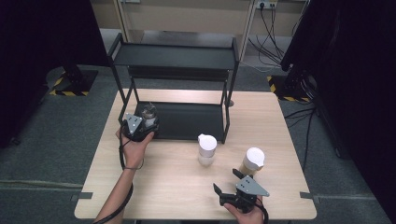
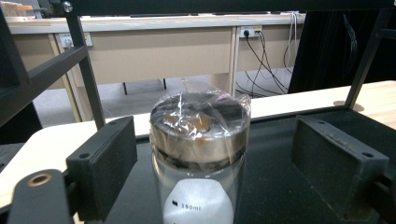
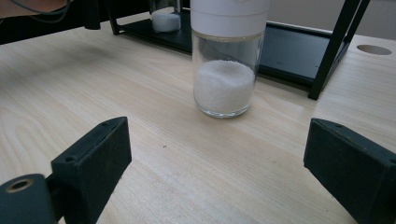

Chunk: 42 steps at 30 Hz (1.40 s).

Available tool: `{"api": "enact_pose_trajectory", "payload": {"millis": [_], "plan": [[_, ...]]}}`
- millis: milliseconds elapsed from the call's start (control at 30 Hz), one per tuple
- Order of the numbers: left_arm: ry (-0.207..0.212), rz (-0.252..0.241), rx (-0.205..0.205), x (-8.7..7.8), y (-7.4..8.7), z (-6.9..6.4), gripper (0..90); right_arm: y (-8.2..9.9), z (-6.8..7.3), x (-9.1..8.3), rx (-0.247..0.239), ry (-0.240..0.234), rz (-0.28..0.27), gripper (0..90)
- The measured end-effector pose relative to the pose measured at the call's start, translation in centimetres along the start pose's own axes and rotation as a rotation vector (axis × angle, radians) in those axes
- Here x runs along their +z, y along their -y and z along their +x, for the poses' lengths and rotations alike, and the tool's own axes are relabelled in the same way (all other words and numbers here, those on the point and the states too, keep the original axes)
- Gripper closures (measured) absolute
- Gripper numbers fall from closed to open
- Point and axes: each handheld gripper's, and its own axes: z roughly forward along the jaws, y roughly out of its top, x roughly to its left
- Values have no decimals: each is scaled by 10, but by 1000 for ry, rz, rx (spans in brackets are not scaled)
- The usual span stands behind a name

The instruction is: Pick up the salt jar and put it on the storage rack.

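A glass jar [image 2: 200, 140] with clear film stretched over its dark top stands on the lower tier of a black rack [image 1: 187, 121], at its left end. My left gripper [image 2: 212, 127] is open, one jaw on each side of the jar with a gap on both sides; from above this gripper [image 1: 145, 122] sits at the rack's front left corner. A white-lidded jar of white granules [image 3: 224, 84] stands on the table [image 1: 163, 186] just in front of the rack. My right gripper [image 3: 217, 126] is open and empty, a short way back from that jar, near the front edge [image 1: 225, 179].
A second white-lidded jar [image 1: 252, 162] with tan contents stands right of the granule jar [image 1: 207, 150], close to my right gripper. The rack's upper tier [image 1: 175, 56] overhangs the lower one, with thin black posts at the corners. Bare wood lies to the left and front.
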Motion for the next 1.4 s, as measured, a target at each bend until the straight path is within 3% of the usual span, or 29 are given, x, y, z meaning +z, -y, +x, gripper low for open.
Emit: {"api": "enact_pose_trajectory", "payload": {"millis": [600, 1400], "plan": [[39, -7, -35, -18, 6, 2, 143, 0, 0, 0, -1, 2, -1, 79], [76, -13, -31, -45, 17, -4, 138, 0, 0, 0, -1, 3, 0, 78]]}}
